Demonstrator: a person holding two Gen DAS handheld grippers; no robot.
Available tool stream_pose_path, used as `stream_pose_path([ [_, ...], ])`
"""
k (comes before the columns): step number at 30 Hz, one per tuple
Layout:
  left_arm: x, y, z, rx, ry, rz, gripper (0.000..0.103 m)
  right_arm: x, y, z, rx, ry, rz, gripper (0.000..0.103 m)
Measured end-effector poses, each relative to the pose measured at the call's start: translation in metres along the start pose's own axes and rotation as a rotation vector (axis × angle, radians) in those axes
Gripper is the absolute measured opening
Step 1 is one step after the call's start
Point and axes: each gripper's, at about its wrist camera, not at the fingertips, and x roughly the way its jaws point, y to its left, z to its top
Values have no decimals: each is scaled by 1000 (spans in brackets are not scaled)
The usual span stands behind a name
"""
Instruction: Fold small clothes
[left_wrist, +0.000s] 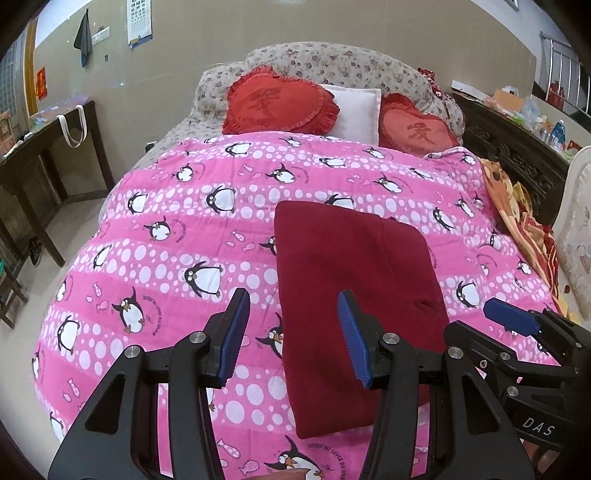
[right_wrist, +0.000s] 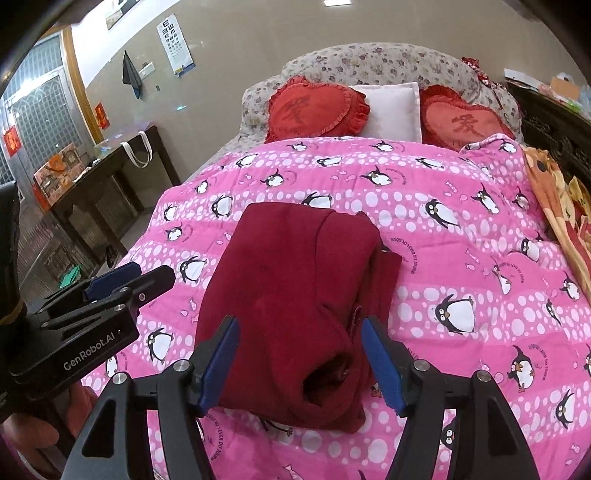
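Dark red garment lies part-folded on the bed; both grippers hover empty w/ jaws wide.

Bed (left_wrist: 122, 206) w/ pink penguin quilt (left_wrist: 155, 258) has plenty of flat room left, right & far of the garment; pillows well apart at the far end. Dark red garment (right_wrist: 295, 295) sits mid-quilt, a long slab w/ a bulgy rolled near end, so prob. one more fold left. Next move, I'd judge: grab the near corners, carry them to the far edge. Left gripper (left_wrist: 293, 336) spans the garment's left edge; right gripper (right_wrist: 301, 362) straddles the near end.
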Motion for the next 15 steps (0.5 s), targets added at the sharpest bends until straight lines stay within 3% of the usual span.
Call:
stream_pose_path([
  [15, 3, -1, -1, 5, 7, 2, 49, 7, -5, -2, 20, 26, 4, 66],
])
